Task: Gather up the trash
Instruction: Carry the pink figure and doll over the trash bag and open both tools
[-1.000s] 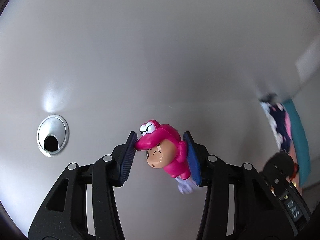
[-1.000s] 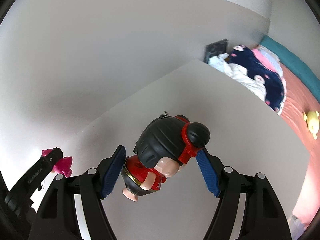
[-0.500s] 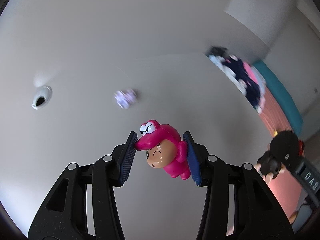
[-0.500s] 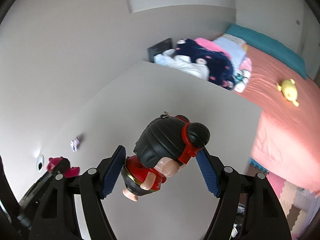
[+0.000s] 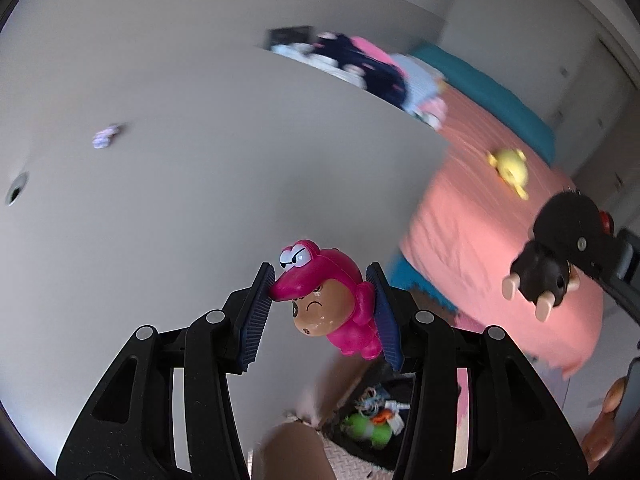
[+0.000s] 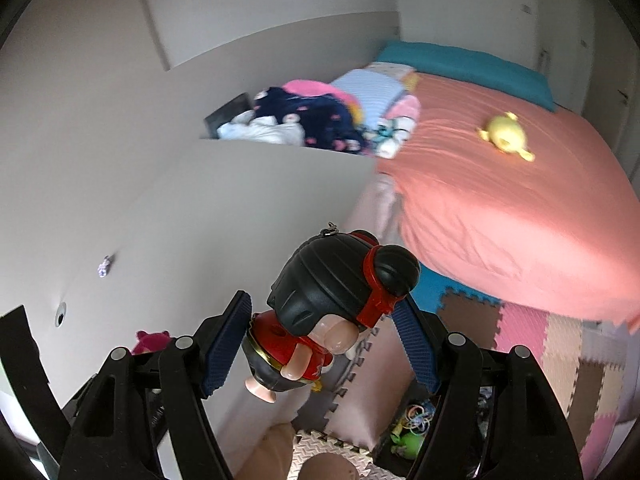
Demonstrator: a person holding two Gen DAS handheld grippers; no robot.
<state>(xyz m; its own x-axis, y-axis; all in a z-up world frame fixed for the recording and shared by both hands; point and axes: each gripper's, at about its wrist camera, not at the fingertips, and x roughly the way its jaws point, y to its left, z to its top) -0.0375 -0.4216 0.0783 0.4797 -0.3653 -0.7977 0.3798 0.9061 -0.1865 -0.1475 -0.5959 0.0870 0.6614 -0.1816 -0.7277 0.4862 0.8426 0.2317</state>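
Note:
My left gripper [image 5: 320, 312] is shut on a pink toy figure [image 5: 328, 304] with a hood that has cartoon eyes, held over the desk's edge. In my right gripper [image 6: 324, 344], shut on it, hangs a doll [image 6: 332, 312] with black hair, a red hair band and a red top. In the left wrist view that doll [image 5: 556, 252] shows at the far right. A small crumpled purple-white scrap [image 5: 105, 136] lies on the grey desk [image 5: 180, 200]; the right wrist view shows the scrap [image 6: 105, 267] far left. Below, a dark bin [image 5: 372, 424] holds green and mixed items.
A bed with a salmon cover [image 6: 500, 200] and a yellow plush toy [image 6: 506, 136] stands to the right. Clothes [image 6: 312, 120] are piled behind the desk. Foam floor mats [image 6: 540, 344] cover the floor. A cable hole [image 5: 16, 192] sits in the desk at far left.
Both grippers have swung right across the desk toward its edge, each keeping its toy. The bed, the floor mats and the bin have come into view; the cable hole has slid far left.

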